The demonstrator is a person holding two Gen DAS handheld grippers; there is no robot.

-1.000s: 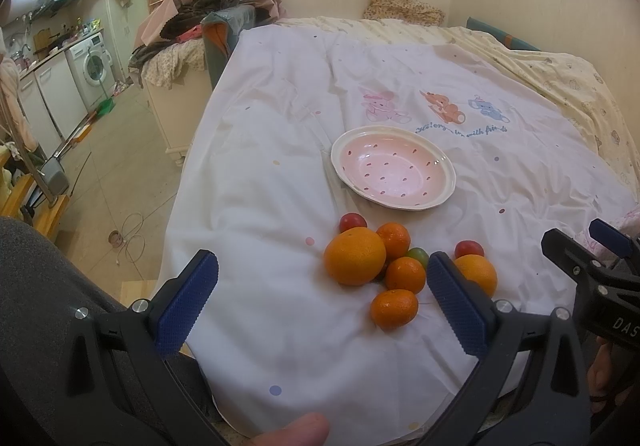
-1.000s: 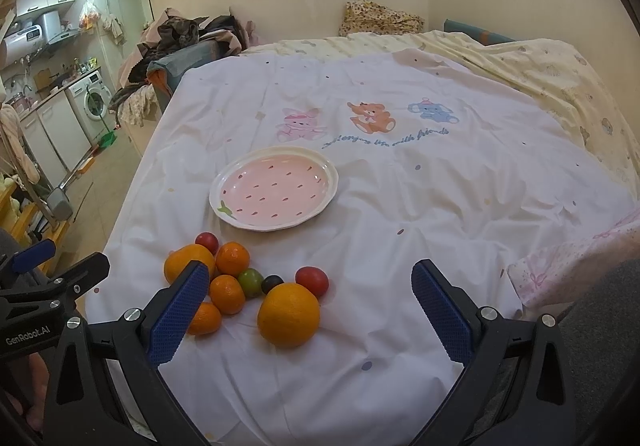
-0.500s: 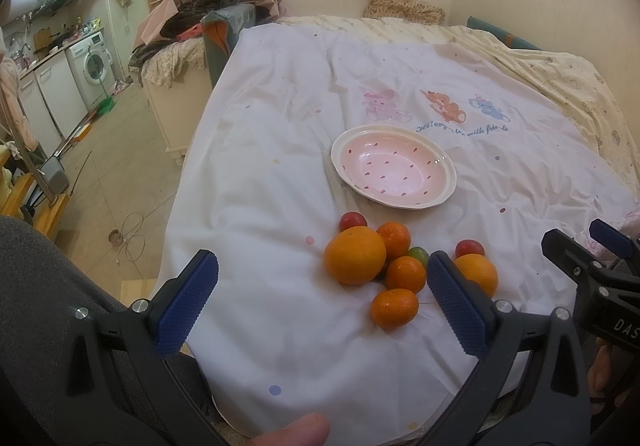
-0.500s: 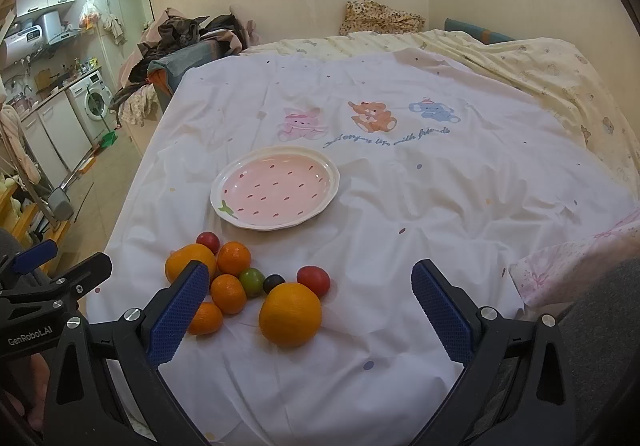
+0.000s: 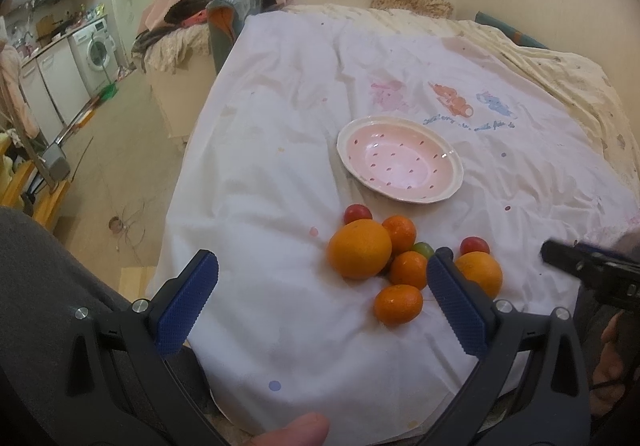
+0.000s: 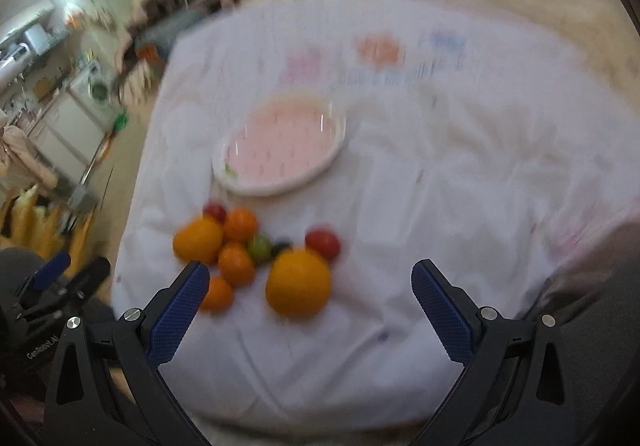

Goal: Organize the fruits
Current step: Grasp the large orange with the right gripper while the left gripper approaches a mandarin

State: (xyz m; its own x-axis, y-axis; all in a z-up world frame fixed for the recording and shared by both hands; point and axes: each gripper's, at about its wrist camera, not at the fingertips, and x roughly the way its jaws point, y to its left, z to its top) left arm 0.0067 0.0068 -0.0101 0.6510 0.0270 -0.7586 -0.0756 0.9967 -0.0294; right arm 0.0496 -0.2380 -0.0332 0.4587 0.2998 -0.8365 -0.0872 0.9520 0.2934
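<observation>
Both the left gripper point(image 5: 322, 302) and right gripper point(image 6: 310, 308) gaped empty at lower frame. The fruit cluster point(image 5: 400, 258) sat at centre, just below the bare pink plate point(image 5: 400, 160). Round fruit could have rolled off the soft, wrinkled sheet point(image 5: 280, 174) if nudged.

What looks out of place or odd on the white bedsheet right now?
The round pink speckled plate holds nothing, while all the fruit lies loose on the wrinkled white bedsheet beside it: large oranges, small mandarins and red tomatoes in one cluster. Nothing looks spilled or damaged.
</observation>
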